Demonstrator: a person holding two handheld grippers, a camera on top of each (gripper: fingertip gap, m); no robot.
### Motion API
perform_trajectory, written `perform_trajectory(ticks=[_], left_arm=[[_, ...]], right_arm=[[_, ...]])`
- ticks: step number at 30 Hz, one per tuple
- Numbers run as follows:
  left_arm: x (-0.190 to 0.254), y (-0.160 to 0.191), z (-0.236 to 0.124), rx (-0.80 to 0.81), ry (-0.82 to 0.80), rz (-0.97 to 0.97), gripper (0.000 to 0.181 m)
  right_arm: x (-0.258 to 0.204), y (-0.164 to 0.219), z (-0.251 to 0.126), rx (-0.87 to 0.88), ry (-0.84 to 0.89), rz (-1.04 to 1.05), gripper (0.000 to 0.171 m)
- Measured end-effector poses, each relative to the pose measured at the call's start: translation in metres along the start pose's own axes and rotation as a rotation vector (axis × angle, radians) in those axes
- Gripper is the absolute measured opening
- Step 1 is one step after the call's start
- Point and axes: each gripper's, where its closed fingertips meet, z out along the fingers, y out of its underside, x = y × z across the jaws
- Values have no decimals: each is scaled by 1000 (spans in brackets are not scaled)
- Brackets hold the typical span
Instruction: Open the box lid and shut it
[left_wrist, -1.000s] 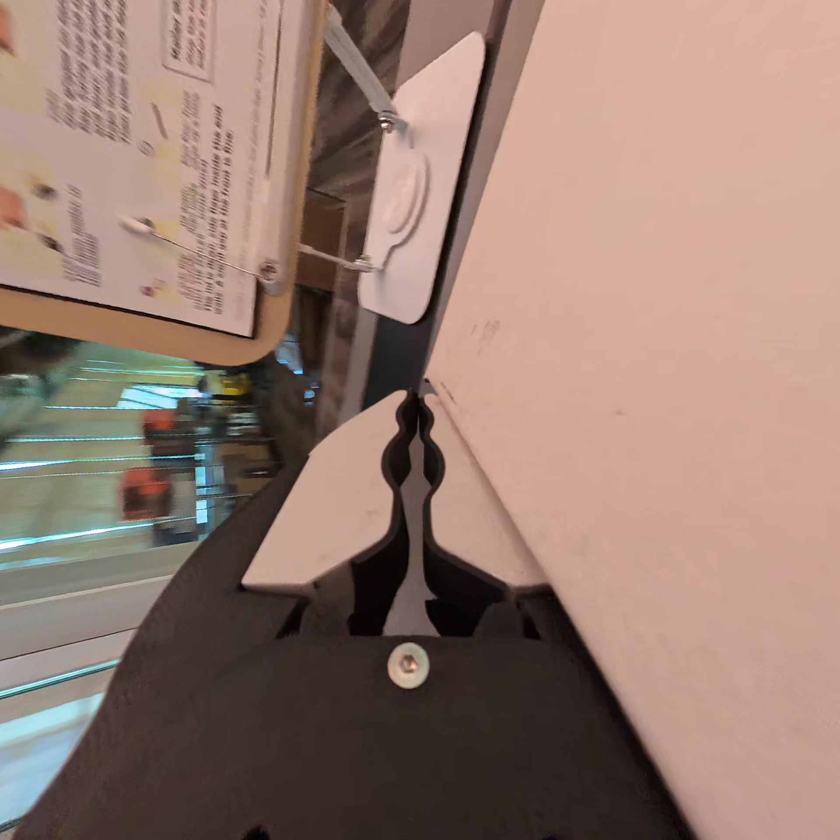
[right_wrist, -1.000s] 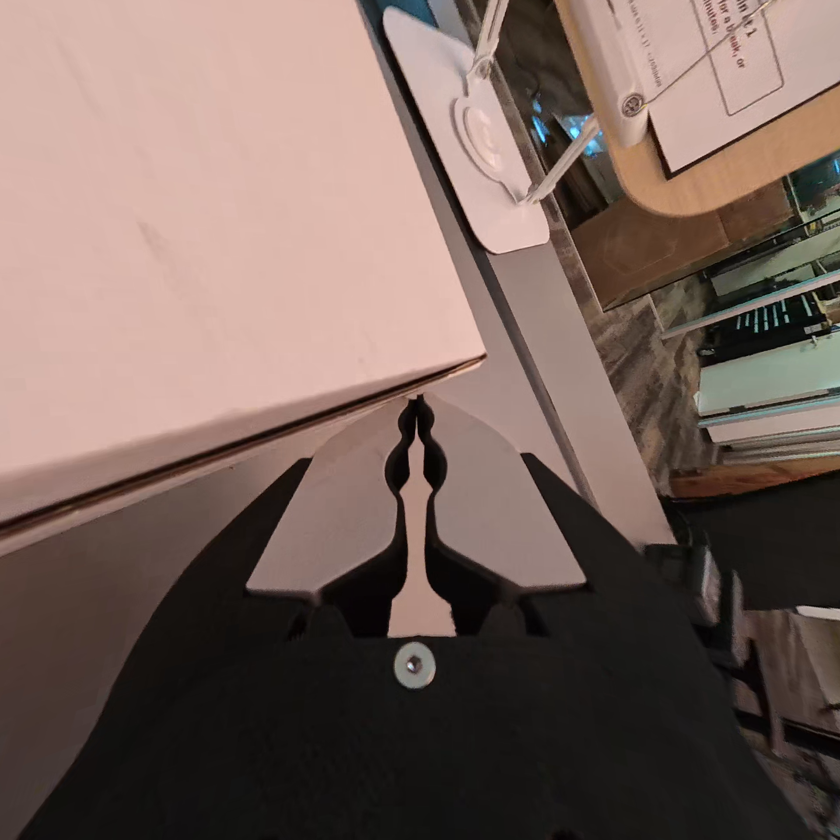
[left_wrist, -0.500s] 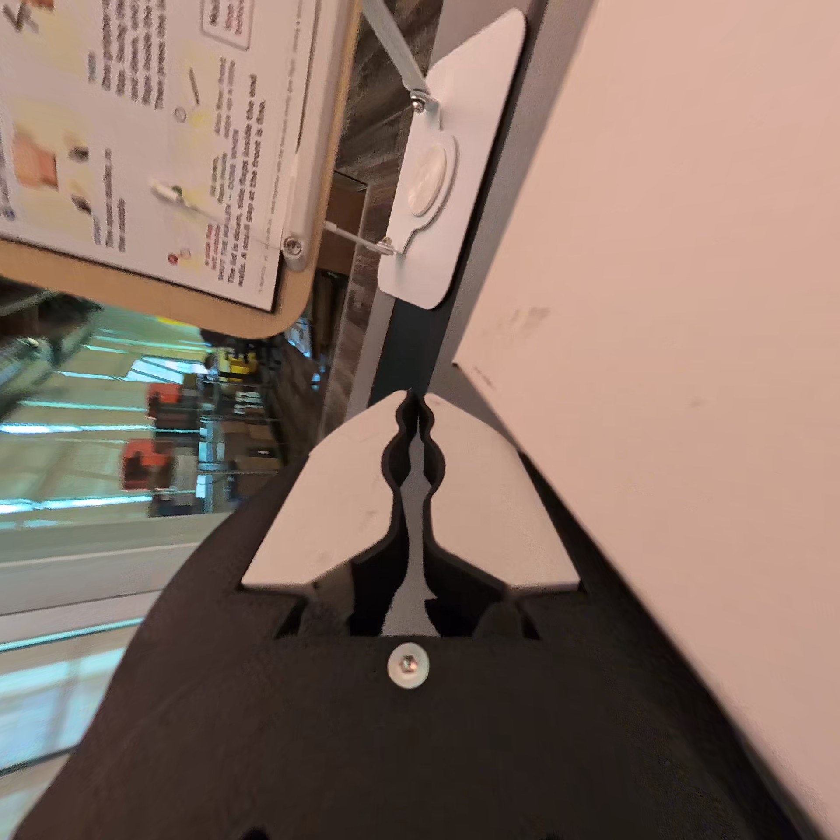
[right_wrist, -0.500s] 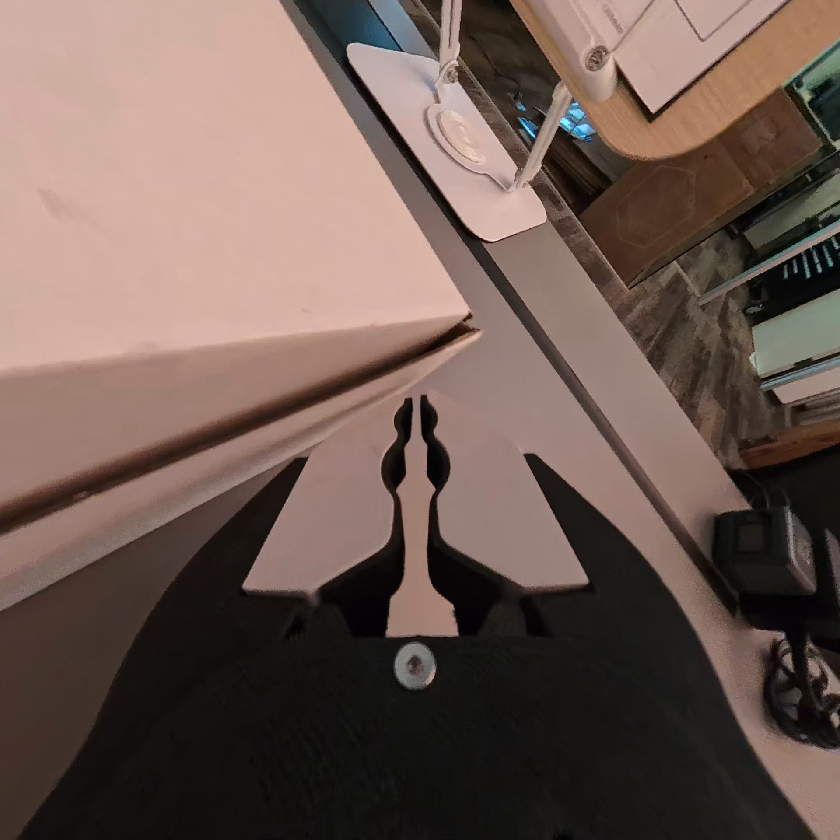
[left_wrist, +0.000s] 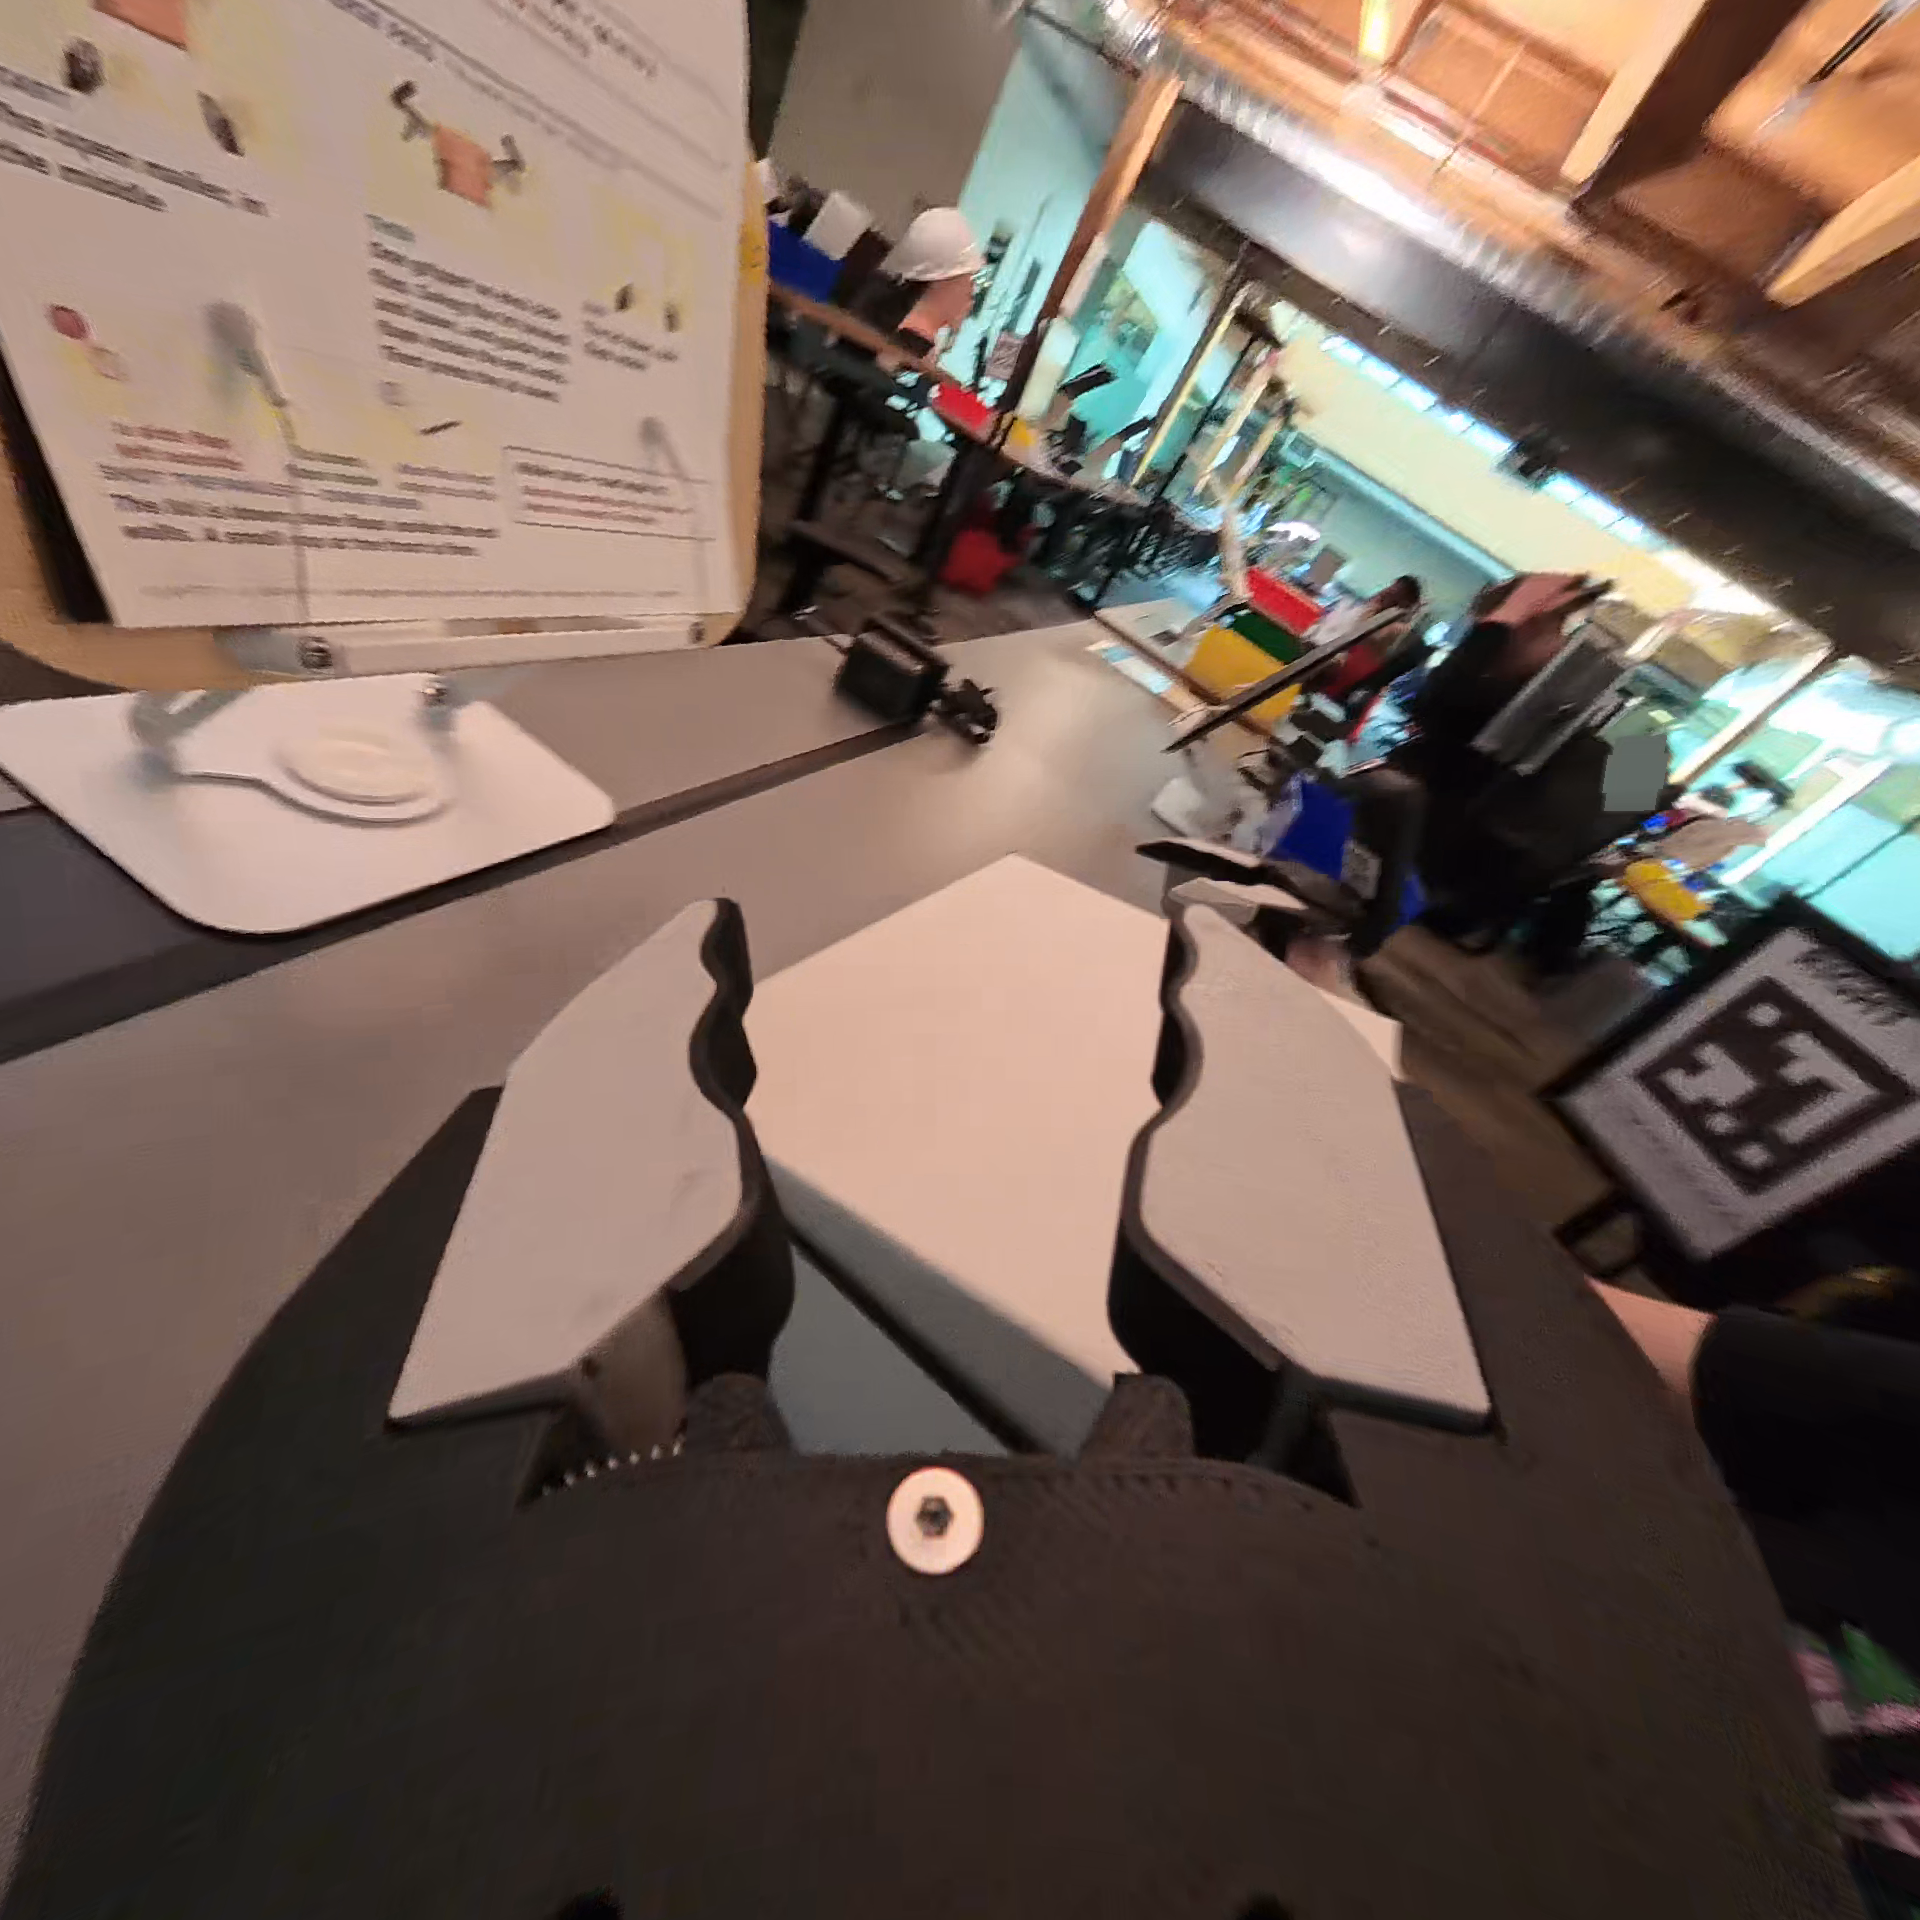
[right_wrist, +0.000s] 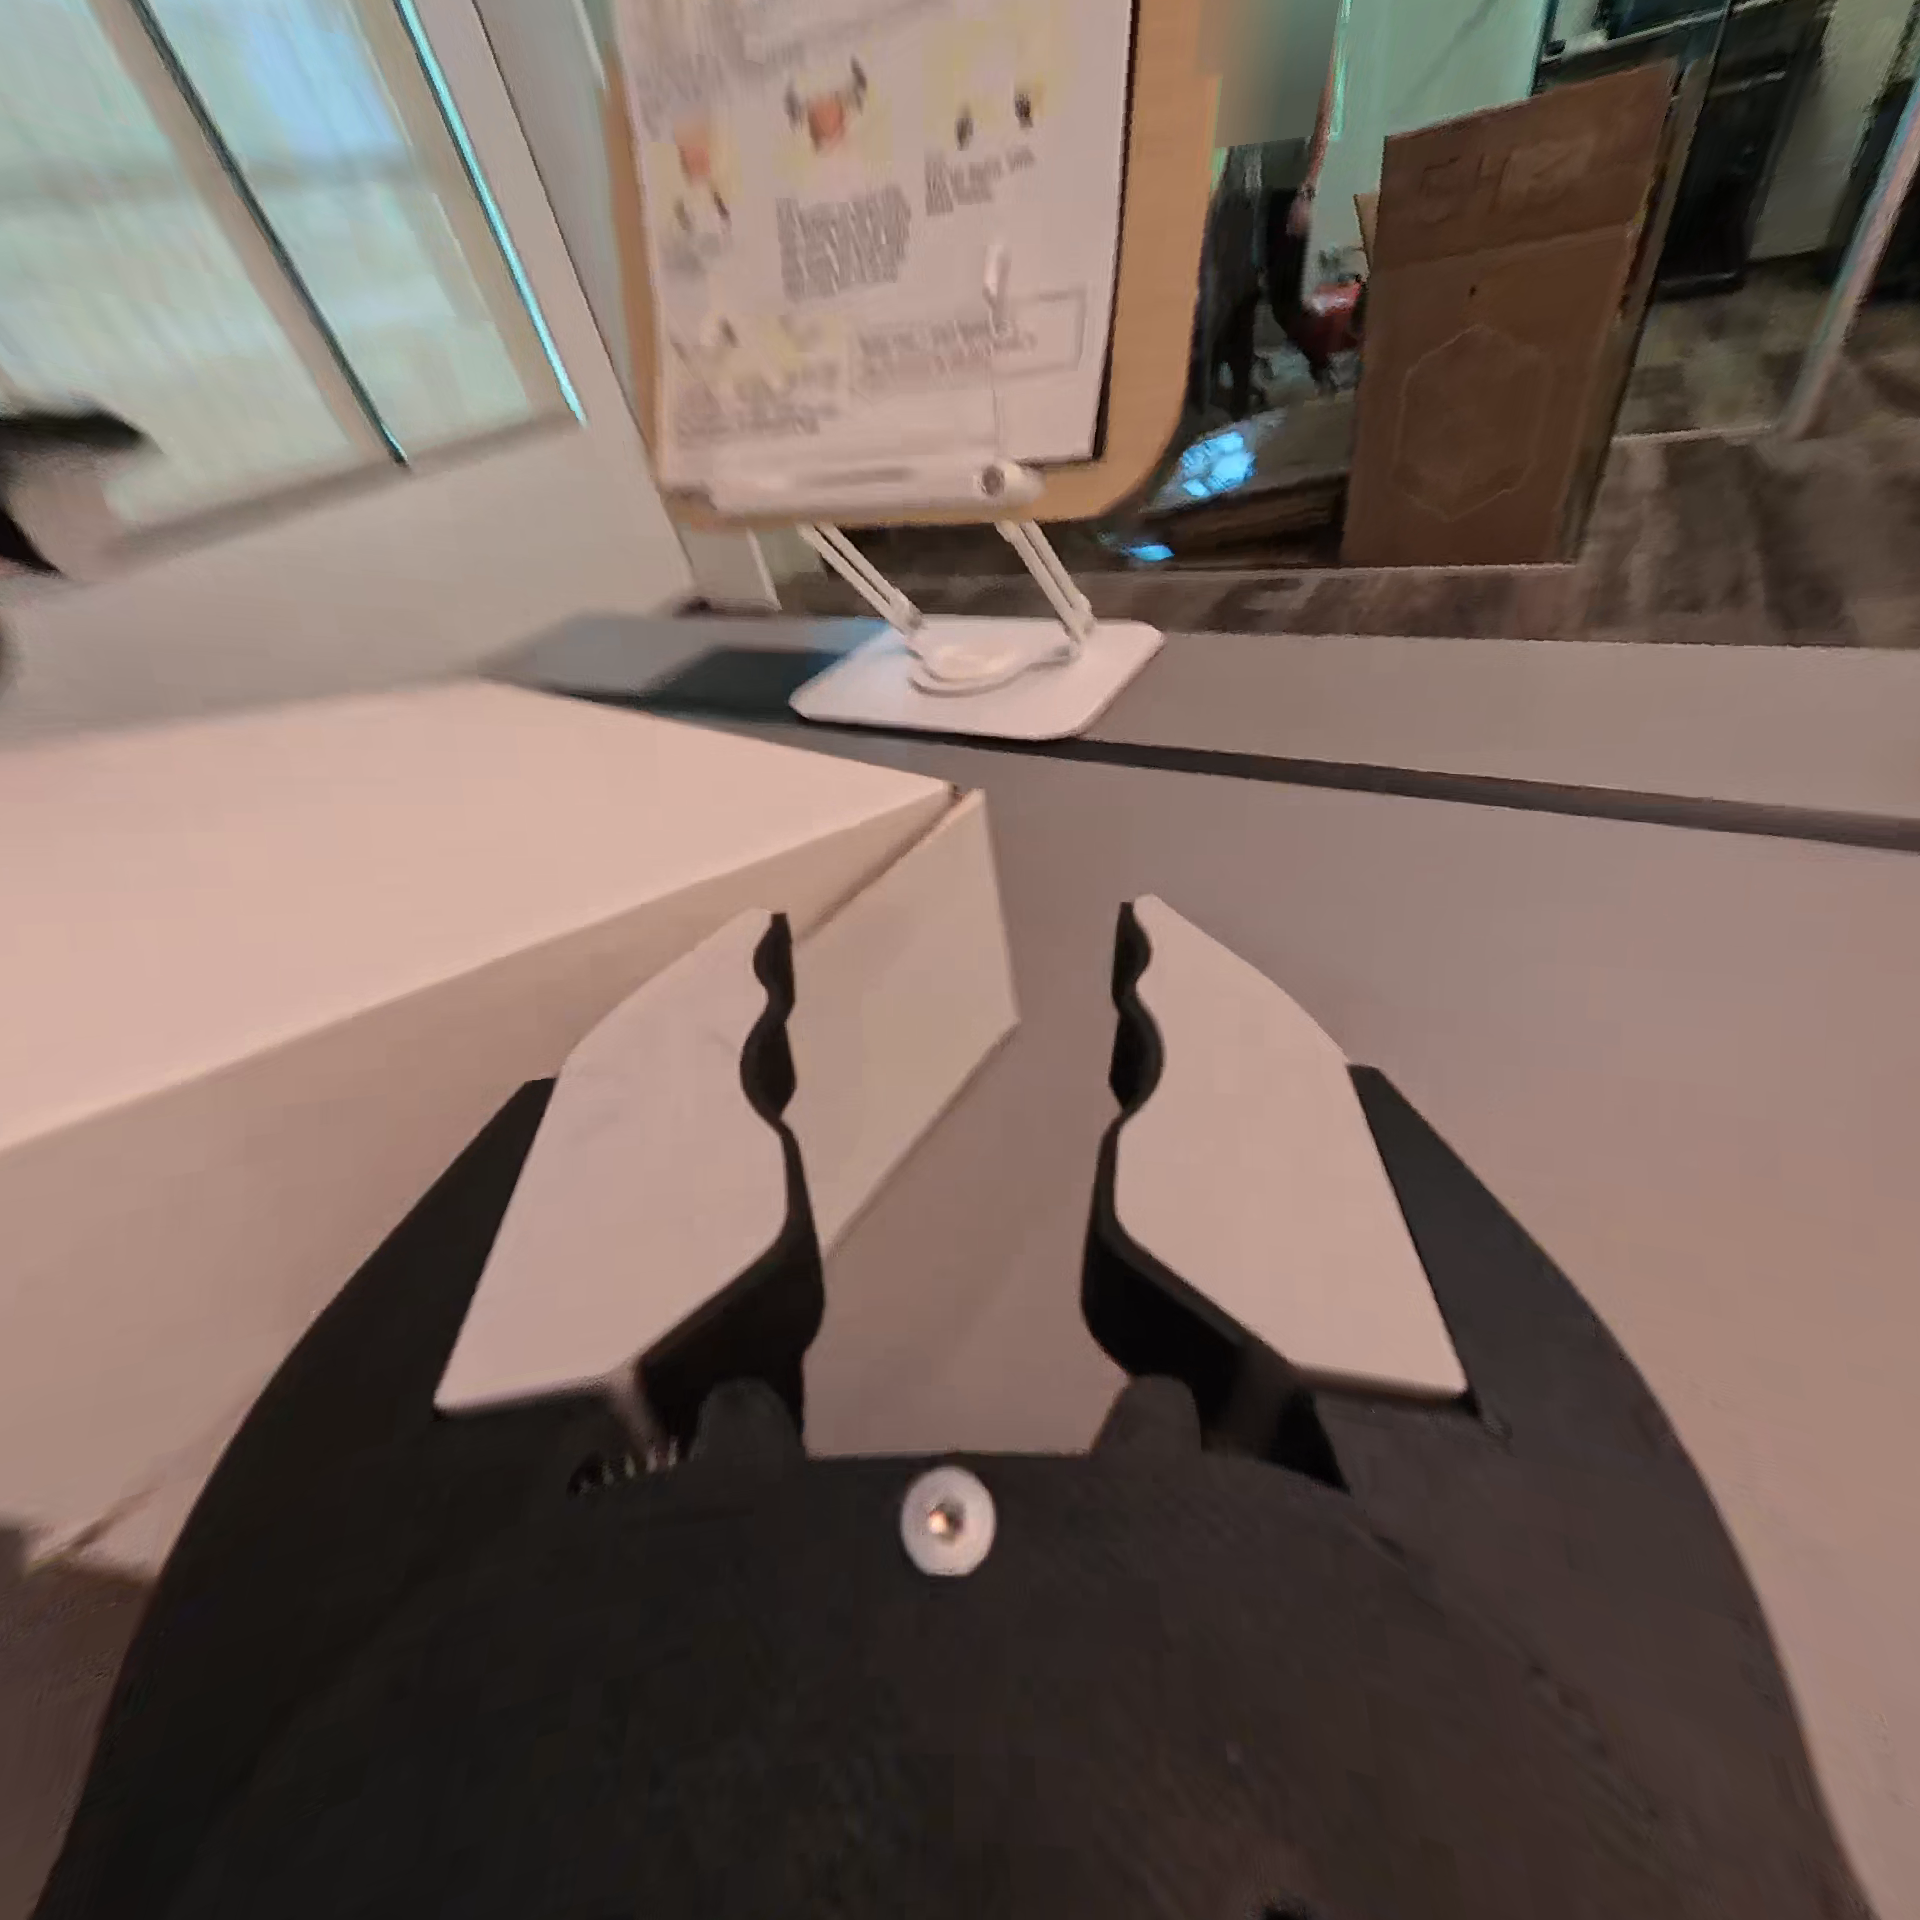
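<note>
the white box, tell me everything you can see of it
The box is plain white, matte, cardboard by its look, with a broad flat top and low side walls. Its lid lies flat, and a thin dark seam runs down from the near corner where flap meets wall. It sits level on the grey table, nothing on top. In the left wrist view one corner shows between the open fingers of the left hand-held gripper. The right hand-held gripper, also open, is at its corner; contact cannot be told.
</note>
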Motion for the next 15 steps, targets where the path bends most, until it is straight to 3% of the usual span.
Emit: perform_trajectory(ticks=[4, 7, 11, 15], left_arm=[[31, 23, -25, -55, -45, 89, 83], [53, 52, -45, -117, -157, 143, 94], [89, 89, -58, -58, -180, 178, 101], [76, 137, -46, -64, -338, 137, 101]], right_arm=[[-42, -14, -54, 185, -149, 111, 68], [-78, -1, -77, 151, -163, 5, 76], [-118, 13, -77, 72, -146, -86, 86], [-127, 12, -62, 56, -57, -74, 87]])
